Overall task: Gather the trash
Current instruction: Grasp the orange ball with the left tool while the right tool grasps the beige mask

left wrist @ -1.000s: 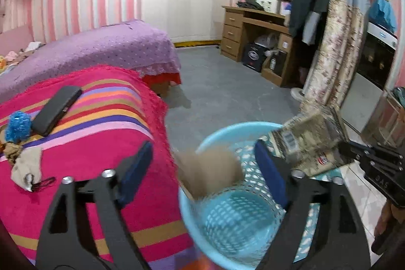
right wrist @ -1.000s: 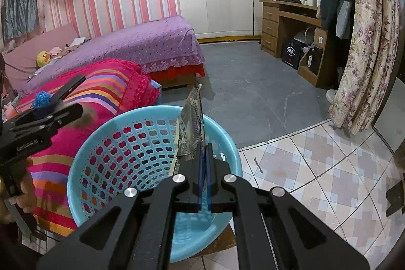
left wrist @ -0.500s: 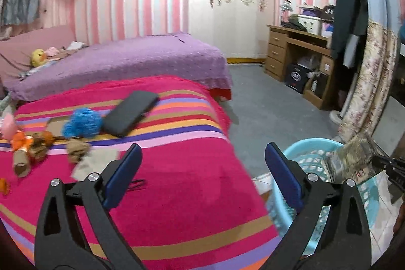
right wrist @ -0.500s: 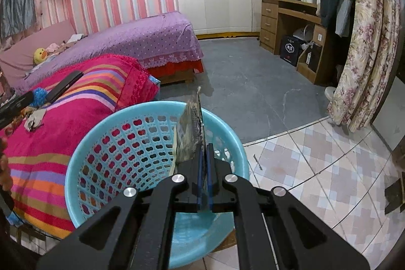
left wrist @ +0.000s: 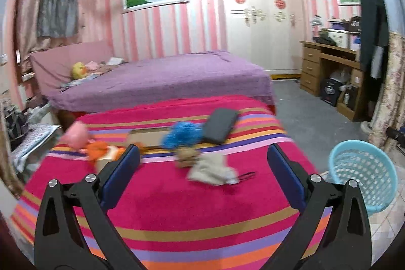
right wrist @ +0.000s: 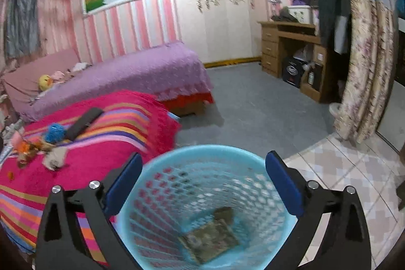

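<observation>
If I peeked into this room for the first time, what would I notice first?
Probably the bright pink striped blanket spread across the near bed, with a fluffy blue ball and a dark flat case lying on it among other small things. Next, the light blue basket on the floor beside the bed, with a crumpled wrapper lying at its bottom.

Motion blur smears the small clutter [left wrist: 195, 156] on the striped blanket [left wrist: 177, 199] in the left wrist view, so the pale cloth lump, brown piece and orange bits cannot be identified. The blue basket [left wrist: 364, 176] is partly hidden behind a gripper finger. In the right wrist view, print on the flat wrapper [right wrist: 210, 239] inside the basket is unreadable.
</observation>
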